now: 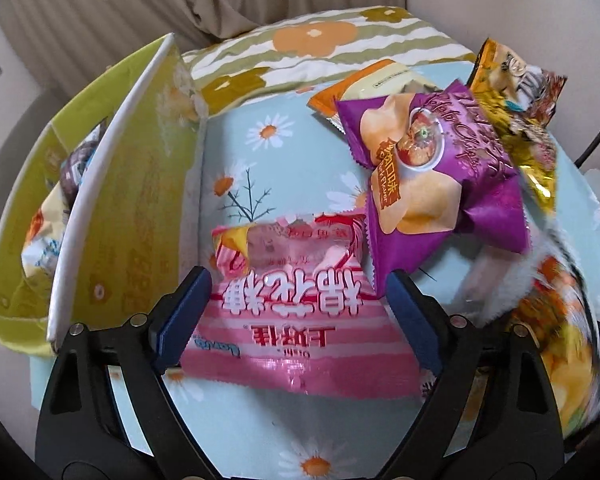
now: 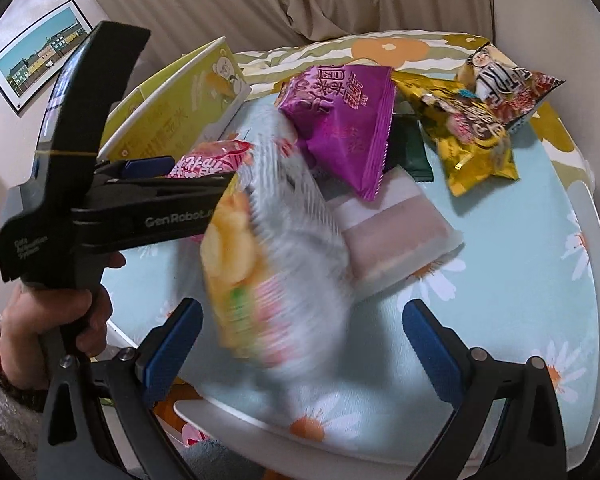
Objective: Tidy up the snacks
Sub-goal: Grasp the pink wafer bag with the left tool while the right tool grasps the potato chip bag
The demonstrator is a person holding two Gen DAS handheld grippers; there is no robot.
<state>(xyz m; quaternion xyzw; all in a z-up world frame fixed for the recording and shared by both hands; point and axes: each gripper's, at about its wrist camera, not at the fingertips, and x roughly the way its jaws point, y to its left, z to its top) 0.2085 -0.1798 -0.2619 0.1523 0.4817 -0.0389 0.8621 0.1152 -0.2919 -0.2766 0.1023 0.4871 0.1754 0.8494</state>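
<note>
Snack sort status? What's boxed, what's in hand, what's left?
Done: one bag already sits in the yellow-green box. In hand: the left gripper straddles the pink marshmallow bag, grip unconfirmed; the right gripper is open around a blurred white chip bag. Left: purple chip bag, gold bag, orange packet, green packet.

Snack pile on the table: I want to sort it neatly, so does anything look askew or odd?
Yes. The purple chip bag lies tilted across other packets, one corner overlapping the pink marshmallow bag. A gold packet leans on its neighbours. The white-and-yellow bag is badly blurred, so its pose is unclear.
</note>
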